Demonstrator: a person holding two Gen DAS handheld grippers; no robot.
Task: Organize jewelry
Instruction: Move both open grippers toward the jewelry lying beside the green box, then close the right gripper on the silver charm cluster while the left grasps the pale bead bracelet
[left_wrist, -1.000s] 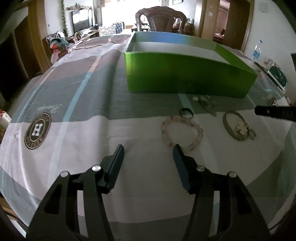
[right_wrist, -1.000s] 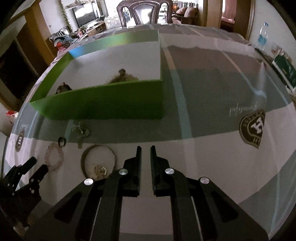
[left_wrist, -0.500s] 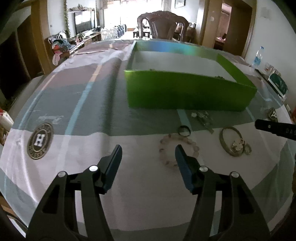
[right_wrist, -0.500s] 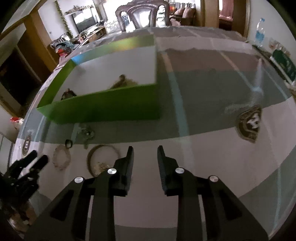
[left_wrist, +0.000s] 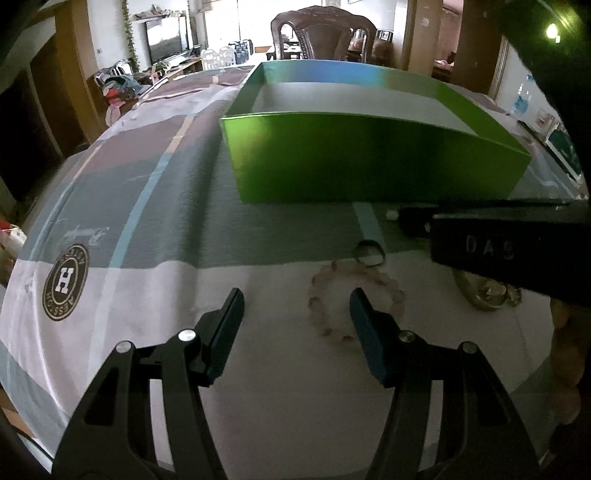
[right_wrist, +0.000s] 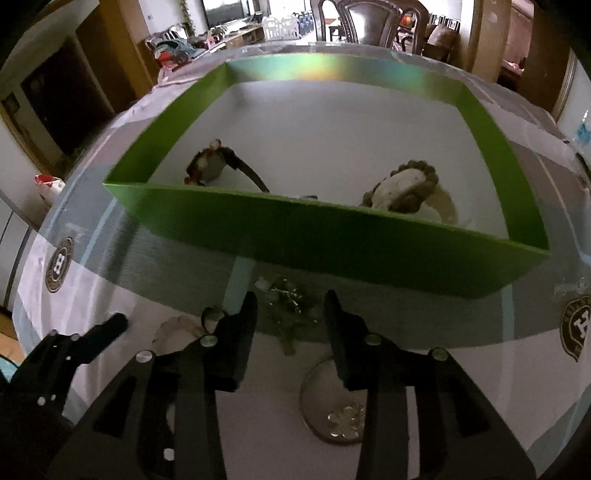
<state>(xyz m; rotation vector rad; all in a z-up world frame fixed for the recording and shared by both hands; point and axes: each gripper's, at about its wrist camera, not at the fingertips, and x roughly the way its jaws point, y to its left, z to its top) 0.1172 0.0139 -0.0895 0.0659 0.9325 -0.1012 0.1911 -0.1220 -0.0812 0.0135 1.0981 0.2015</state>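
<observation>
A green box (left_wrist: 369, 155) stands on the table; it also shows in the right wrist view (right_wrist: 332, 240) and holds a dark red-beaded piece (right_wrist: 210, 164) and a brown beaded bracelet (right_wrist: 406, 184). In front of it lie a pale bead bracelet (left_wrist: 354, 295), a small dark ring (left_wrist: 369, 253), a green-silver cluster (right_wrist: 291, 299) and a gold bangle with charm (right_wrist: 340, 413). My left gripper (left_wrist: 295, 314) is open and empty, just short of the bead bracelet. My right gripper (right_wrist: 290, 306) is open, its fingers either side of the cluster; it crosses the left wrist view (left_wrist: 498, 236).
The table carries a striped cloth with round H logos (left_wrist: 66, 282). A wooden chair (left_wrist: 321, 33) stands behind the box. A water bottle (left_wrist: 521, 99) and a teal item (left_wrist: 565, 151) sit at the far right edge.
My right gripper has opened and moved left and forward over the green-silver cluster, closer to the box. My left gripper has stayed open near the bead bracelet.
</observation>
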